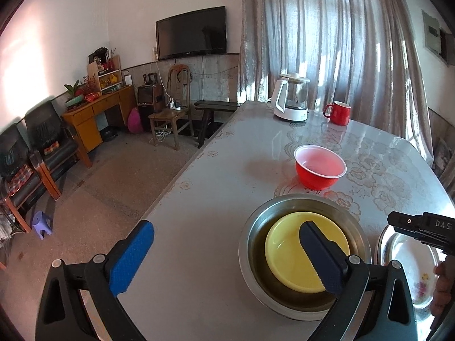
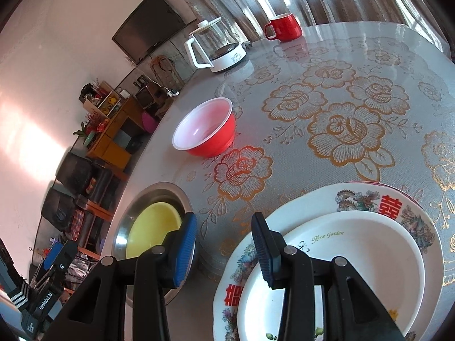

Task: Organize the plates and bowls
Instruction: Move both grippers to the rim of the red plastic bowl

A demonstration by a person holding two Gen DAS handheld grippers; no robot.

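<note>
I'm looking down on a bench (image 1: 216,187) covered with a glossy grey cloth printed with gold roses. My left tongs (image 1: 224,255) are spread wide and hold nothing; one blue pad sits over bare cloth, the other over the yellow bowl (image 1: 287,244), which is nested inside a steel bowl (image 1: 256,233) near the bench's front edge. My right tongs (image 2: 224,251) are parted about halfway, also empty, one finger over the steel bowl's rim and the other over the edge of the plates. Just beside the steel bowl on that side, a plain white plate (image 2: 355,253) lettered "Rose Garden" lies on a larger plate (image 2: 312,199) with red characters and bird motifs. Farther back, apart from both stacks, a red bowl (image 1: 320,167) with a white inside stands upright by itself. At the far end of the bench are a glass kettle (image 1: 291,101) with a white handle and a red mug (image 1: 339,112), near each other, in front of pale curtains (image 1: 327,34) lit from behind.

Beyond the bench's left edge is a speckled floor (image 1: 113,182), a wall-mounted television (image 1: 191,32), a wooden chair (image 1: 172,110), an orange-brown desk (image 1: 93,116) cluttered with plants and ornaments, two dark armchairs (image 1: 34,153) and a small purple stool (image 1: 42,224).
</note>
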